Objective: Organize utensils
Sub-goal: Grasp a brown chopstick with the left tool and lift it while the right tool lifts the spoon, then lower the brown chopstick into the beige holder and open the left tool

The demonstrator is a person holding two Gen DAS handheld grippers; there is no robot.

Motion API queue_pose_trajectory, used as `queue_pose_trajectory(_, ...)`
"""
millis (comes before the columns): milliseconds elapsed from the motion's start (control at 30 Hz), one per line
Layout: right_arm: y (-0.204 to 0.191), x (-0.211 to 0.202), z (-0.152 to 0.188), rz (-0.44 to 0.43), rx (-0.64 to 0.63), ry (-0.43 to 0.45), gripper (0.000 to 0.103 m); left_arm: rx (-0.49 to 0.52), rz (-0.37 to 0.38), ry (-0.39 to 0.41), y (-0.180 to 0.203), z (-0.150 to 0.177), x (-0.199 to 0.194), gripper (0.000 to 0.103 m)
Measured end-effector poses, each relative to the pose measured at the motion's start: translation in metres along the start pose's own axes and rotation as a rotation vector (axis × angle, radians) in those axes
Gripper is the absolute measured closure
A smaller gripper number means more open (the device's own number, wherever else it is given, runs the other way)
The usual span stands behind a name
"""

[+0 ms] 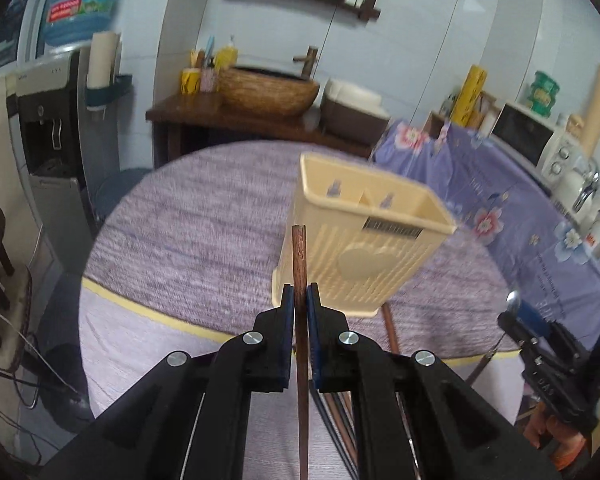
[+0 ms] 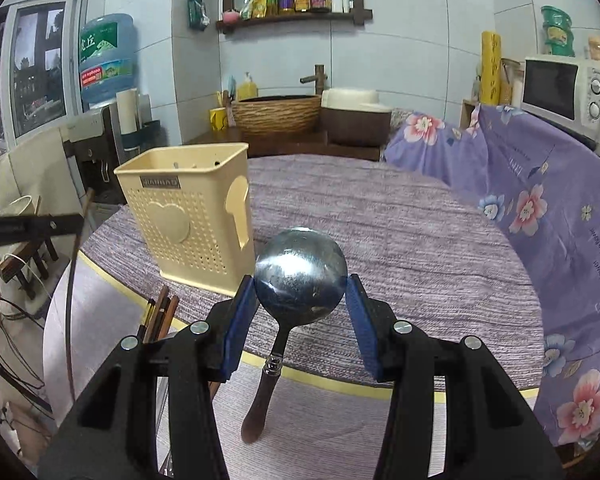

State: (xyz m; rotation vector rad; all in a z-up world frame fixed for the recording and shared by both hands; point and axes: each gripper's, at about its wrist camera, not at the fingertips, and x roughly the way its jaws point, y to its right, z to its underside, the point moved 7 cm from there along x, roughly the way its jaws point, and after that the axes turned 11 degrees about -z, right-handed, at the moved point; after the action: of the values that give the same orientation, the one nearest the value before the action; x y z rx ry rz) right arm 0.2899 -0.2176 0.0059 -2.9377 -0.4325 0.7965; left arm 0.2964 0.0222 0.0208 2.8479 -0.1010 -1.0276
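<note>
Left gripper (image 1: 300,300), frame centre: jaws clamped on chopstick (image 1: 299,264), tip pointing at cream holder (image 1: 364,236) on desk (image 1: 188,216). Right gripper (image 2: 300,300): jaws pinch spoon (image 2: 300,270) bowl. Lift each above rim, drop vertically.

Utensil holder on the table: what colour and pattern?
The utensil holder is cream plastic, perforated with small holes, with a raised heart; the right wrist view shows it best.
</note>
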Motion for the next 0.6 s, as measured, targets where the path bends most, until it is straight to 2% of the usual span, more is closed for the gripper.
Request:
queue_pose_trajectory(200, 0.0, -0.007, -0.002, -0.006, -0.009, 0.011, 0.056, -0.008, -0.002, 0.12, -0.006, -0.025, -0.032, 0.096)
queue_pose_trajectory(600, -0.004, -0.015, -0.01, -0.02, -0.023, 0.029, 0.056, -0.034, 0.004, 0.163, -0.016, -0.033, -0.047, 0.096)
